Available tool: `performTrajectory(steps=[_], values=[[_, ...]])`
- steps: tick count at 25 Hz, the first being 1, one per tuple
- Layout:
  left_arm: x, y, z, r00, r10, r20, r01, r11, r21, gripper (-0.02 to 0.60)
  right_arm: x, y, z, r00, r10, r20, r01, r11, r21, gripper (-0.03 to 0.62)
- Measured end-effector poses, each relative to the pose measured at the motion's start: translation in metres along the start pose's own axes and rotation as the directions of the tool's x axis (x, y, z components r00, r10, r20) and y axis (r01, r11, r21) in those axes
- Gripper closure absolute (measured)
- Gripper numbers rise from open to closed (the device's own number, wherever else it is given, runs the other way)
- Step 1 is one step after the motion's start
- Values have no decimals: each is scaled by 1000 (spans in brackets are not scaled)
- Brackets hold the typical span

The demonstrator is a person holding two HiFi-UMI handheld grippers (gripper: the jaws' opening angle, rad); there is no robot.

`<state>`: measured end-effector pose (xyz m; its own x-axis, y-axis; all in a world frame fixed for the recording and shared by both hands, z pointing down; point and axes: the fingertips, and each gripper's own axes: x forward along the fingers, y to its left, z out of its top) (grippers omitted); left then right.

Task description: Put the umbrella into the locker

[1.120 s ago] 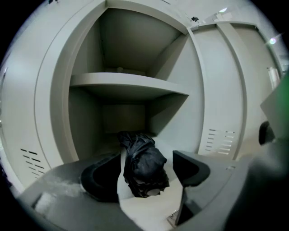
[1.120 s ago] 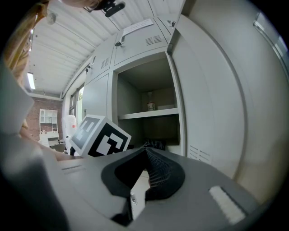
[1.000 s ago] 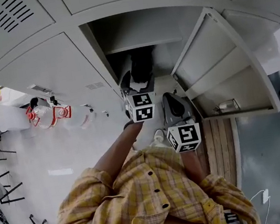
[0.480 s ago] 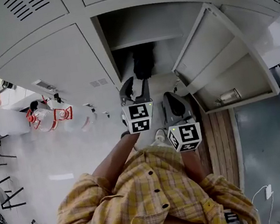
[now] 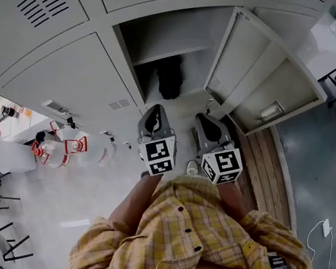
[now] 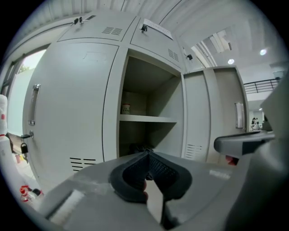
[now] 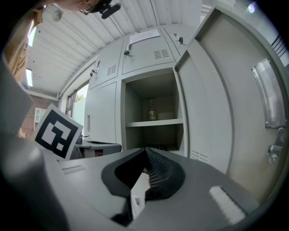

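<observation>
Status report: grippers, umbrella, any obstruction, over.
Left gripper just closed, empty; right gripper shut, empty. Black umbrella sits inside open grey metal locker, under its shelf. Nothing blocking it.

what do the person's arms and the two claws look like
The left claw and right claw are grey moulded shells, each bearing a white cube with black square markers. Their pads are dark with a fine grid texture. The left claw's jaws have just been closing, with nothing between them. The person wears a yellow checked shirt with dark buttons.
</observation>
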<state>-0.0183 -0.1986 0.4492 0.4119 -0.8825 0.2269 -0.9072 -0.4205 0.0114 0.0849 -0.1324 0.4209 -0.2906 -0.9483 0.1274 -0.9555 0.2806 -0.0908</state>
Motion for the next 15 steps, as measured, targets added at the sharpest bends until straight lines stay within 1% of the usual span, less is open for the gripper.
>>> performTrajectory(steps=[7,10,15], values=[[-19,2,2,999,-26,21,26,1000,17,581,-3,7,3,1000,4,19,-4,1000,0,595],[-26,4,5,999,-36,38,35,999,15,583,-4,6,4,1000,-4,20,4,1000,2,595],[-34,5,4,998,-42,46,42,999,11,581,-7,6,3,1000,-17,23,17,1000,-3,595]])
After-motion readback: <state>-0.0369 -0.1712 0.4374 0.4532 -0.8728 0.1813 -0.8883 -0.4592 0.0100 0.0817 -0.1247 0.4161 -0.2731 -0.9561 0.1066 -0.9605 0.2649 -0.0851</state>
